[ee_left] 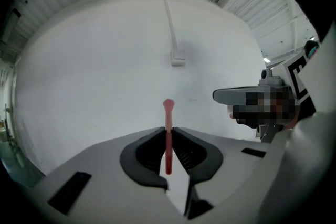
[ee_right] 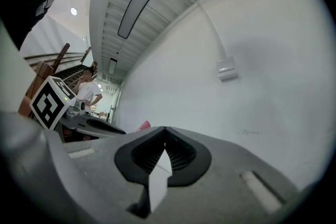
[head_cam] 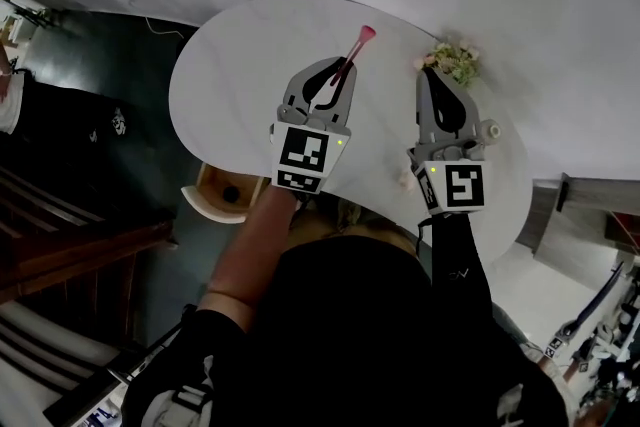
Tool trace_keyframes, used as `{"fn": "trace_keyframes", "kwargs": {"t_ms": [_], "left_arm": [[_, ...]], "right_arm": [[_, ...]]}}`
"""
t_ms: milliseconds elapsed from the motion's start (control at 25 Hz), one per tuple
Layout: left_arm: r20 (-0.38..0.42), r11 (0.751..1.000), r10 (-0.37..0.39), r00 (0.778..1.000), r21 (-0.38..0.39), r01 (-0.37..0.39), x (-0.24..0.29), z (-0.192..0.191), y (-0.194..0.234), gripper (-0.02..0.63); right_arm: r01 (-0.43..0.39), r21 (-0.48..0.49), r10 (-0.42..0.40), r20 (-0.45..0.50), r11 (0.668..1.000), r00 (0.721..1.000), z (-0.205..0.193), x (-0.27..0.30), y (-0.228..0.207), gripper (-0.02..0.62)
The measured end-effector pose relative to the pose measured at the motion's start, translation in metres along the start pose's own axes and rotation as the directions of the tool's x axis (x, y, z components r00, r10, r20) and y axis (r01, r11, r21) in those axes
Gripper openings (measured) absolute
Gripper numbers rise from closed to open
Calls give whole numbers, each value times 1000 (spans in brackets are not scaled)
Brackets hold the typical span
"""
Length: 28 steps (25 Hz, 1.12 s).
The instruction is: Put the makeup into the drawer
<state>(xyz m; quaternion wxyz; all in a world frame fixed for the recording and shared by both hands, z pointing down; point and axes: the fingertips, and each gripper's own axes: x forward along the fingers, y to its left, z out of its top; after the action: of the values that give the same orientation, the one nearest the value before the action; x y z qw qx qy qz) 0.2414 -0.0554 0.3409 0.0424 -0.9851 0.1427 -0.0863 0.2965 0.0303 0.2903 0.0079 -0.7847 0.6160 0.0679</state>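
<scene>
A thin pink makeup stick (head_cam: 358, 45) with a rounded tip juts out from my left gripper (head_cam: 340, 67), which is shut on its shaft above the white round table (head_cam: 240, 65). In the left gripper view the makeup stick (ee_left: 168, 113) stands upright between the closed pads of the left gripper (ee_left: 168, 131), against a white wall. My right gripper (head_cam: 432, 75) hovers to its right, shut with nothing between the fingers. Its own view shows the right gripper (ee_right: 164, 129) closed and empty. A wooden drawer (head_cam: 212, 197) stands open under the table's left edge, with a dark item inside.
A small bunch of flowers (head_cam: 455, 60) sits at the table's far right. A small white bottle (head_cam: 489, 129) and a small pale item (head_cam: 405, 180) lie near my right gripper. A dark floor and wooden stairs (head_cam: 70, 235) are at the left.
</scene>
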Motion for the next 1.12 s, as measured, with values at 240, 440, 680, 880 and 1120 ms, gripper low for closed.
{"fn": "trace_keyframes", "kwargs": {"t_ms": [240, 440, 680, 880, 1120], "left_arm": [[15, 994, 113, 994, 2, -113, -48, -1, 47, 44], [-4, 961, 275, 961, -8, -275, -107, -10, 100, 44], [-67, 890, 454, 888, -11, -456, -193, -38, 158, 44], [-123, 831, 552, 825, 3, -556, -253, -68, 190, 44], [-420, 715, 591, 688, -122, -688, -321, -204, 206, 44]], "right_arm": [[-127, -19, 127, -11, 992, 992, -7, 32, 53, 5], [-299, 5, 299, -1, 954, 954, -10, 67, 126, 5], [-485, 35, 485, 15, 874, 875, -14, 97, 226, 5], [-577, 61, 577, 18, 815, 817, -16, 102, 291, 5], [-618, 86, 621, -14, 781, 784, -33, 99, 325, 5]]}}
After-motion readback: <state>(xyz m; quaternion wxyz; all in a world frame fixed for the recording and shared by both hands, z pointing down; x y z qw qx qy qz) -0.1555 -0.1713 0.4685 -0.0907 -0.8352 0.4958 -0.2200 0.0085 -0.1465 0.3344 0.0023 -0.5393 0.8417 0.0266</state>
